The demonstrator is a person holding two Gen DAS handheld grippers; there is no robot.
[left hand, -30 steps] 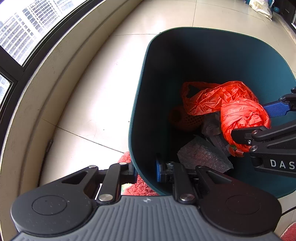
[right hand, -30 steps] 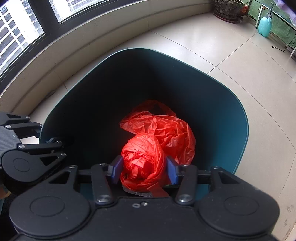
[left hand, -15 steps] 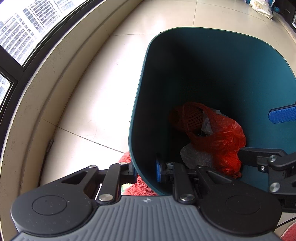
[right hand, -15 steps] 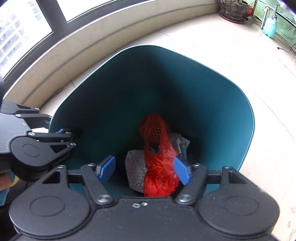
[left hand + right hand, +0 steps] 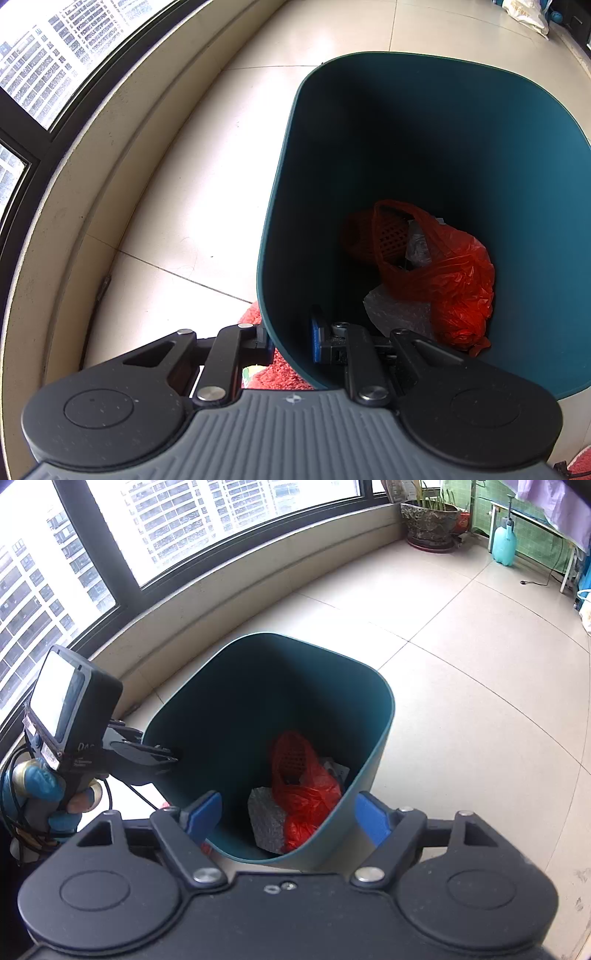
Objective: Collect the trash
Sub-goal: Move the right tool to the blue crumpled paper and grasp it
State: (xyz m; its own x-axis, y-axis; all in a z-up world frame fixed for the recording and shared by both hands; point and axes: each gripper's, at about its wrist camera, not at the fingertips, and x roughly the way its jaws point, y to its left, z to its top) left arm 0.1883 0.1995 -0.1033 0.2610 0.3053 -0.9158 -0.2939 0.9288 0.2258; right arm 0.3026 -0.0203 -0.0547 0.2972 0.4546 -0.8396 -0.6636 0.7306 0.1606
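Left tool [image 5: 288,341] pinches the near rim of the teal bin [image 5: 424,122], one finger inside and one outside. Right tool [image 5: 288,814] hovers above the bin, fingers spread and empty. The red plastic bag [image 5: 306,794] lies at the bottom among other scraps. Judging by this, the drop is done; next comes fetching more trash.

Both views down into bin [image 5: 424,122]

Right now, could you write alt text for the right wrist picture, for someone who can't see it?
A dark teal bin on a tiled balcony floor holds a red plastic bag and a grey padded wrapper. The right hand-held gripper hangs open above it, while the left hand-held gripper clamps the bin's rim.
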